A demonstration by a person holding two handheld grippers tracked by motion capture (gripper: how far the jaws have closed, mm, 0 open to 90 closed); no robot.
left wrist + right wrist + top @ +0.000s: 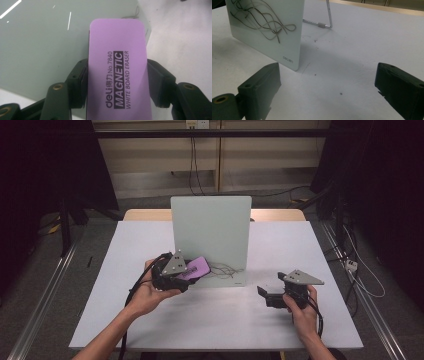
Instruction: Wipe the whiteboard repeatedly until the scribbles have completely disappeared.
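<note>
White surface (150, 320) carries an upright whiteboard (210, 235) with scribbles (262, 17) left. Left tool (117, 82) grips the purple eraser (117, 67) against it; right tool (327, 87) gapes empty. Wiping seems barely begun.

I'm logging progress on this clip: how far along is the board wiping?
Done: the left hand-held gripper is shut on the purple eraser, held at the whiteboard. In hand: the eraser sits at the board's lower part. Left: the scribbled lines near the bottom corner are unwiped. The right hand-held gripper rests open and empty by the board.
</note>
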